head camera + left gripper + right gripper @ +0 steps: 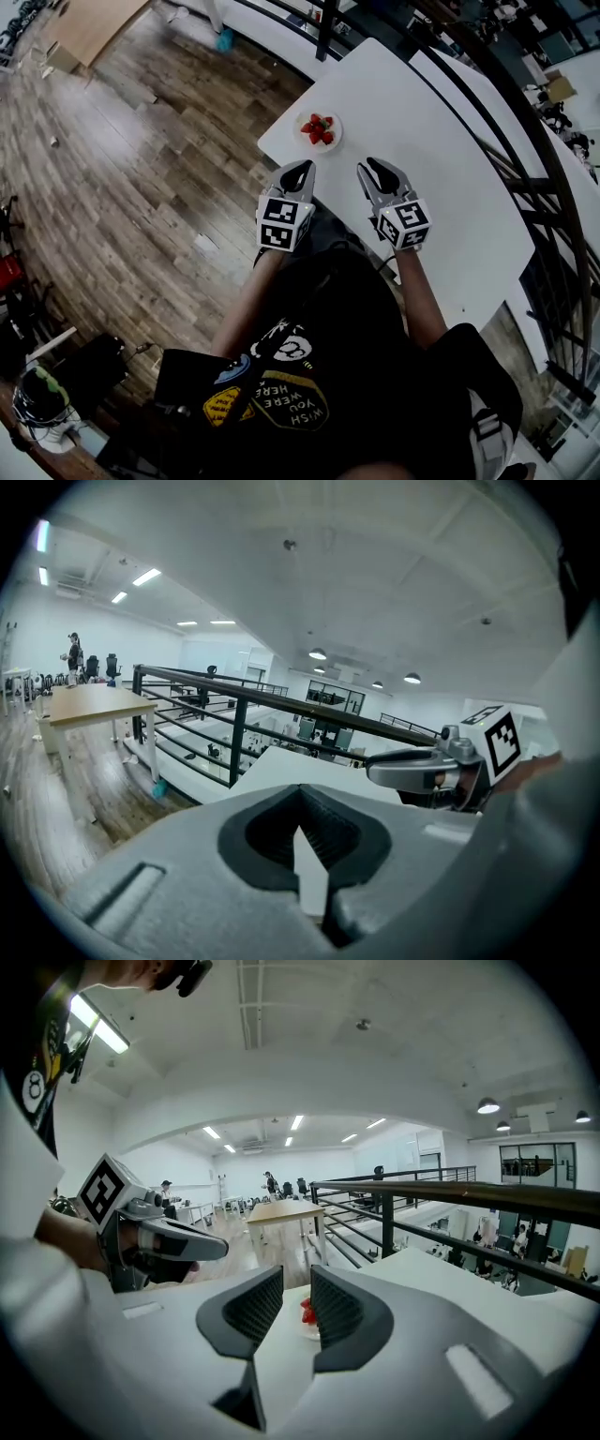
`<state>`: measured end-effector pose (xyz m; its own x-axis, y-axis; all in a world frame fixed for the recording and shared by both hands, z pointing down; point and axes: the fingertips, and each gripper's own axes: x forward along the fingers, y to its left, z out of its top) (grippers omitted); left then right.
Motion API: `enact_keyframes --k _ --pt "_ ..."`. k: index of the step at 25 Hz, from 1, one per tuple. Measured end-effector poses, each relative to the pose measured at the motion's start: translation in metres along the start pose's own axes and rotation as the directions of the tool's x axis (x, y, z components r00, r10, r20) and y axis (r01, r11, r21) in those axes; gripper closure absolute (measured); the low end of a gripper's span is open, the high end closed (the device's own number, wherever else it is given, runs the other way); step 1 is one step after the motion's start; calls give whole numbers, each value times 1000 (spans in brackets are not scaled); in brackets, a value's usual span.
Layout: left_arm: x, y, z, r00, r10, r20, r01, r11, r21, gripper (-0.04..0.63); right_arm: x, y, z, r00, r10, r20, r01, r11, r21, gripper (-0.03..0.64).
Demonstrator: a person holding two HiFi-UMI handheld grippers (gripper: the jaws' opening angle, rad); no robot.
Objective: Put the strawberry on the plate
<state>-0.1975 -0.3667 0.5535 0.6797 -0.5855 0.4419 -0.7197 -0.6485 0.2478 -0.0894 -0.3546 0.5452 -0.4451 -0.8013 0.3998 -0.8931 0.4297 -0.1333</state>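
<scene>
- The strawberries [318, 128] lie in a red cluster on the small white plate [298, 134], at the far left part of the white bench [431, 150]
- Left hand-held gripper [298, 169] hovers at the near edge of the bench, apart from the plate; its jaws are pressed together at the tips, with nothing between them
- Right hand-held gripper [375, 167] hangs beside it over the bench; its jaws are spread and empty; its own view shows the strawberries [307, 1312] well beyond the pads
</scene>
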Motion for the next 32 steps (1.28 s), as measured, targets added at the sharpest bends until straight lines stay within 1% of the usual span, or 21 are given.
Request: enact_keyframes --k 3,7,9,13,16,20,26,30,32 --pt "-12 -10 13 1000 -8 26 7 999 39 595 -19 9 18 999 -14 29 14 1000 -12 524" --pt "-27 -13 20 999 3 52 -5 999 41 595 -37 21 43 996 -22 86 24 999 -29 535" --pt "-32 -17 23 998 -1 70 -2 999 33 595 -44 21 48 994 -37 103 42 998 -38 547" --pt "-37 -25 17 998 -10 66 8 1000 24 595 -54 20 36 995 -65 82 67 998 -22 552" --pt "-41 -29 19 996 -10 88 9 1000 17 595 -61 21 29 993 -78 86 79 997 -10 561" --pt "-45 -31 33 993 -4 115 -1 999 40 595 -68 18 27 991 -94 100 94 996 1 603" --pt "-49 -28 38 990 1 138 -5 999 33 595 -65 27 38 990 -69 125 71 997 -16 614" --pt "-46 -28 36 993 2 115 -8 999 51 595 -63 27 42 990 -56 127 60 998 -26 614" --pt "-44 -26 35 994 1 105 -6 999 46 595 -61 25 43 991 -52 123 56 998 -26 614"
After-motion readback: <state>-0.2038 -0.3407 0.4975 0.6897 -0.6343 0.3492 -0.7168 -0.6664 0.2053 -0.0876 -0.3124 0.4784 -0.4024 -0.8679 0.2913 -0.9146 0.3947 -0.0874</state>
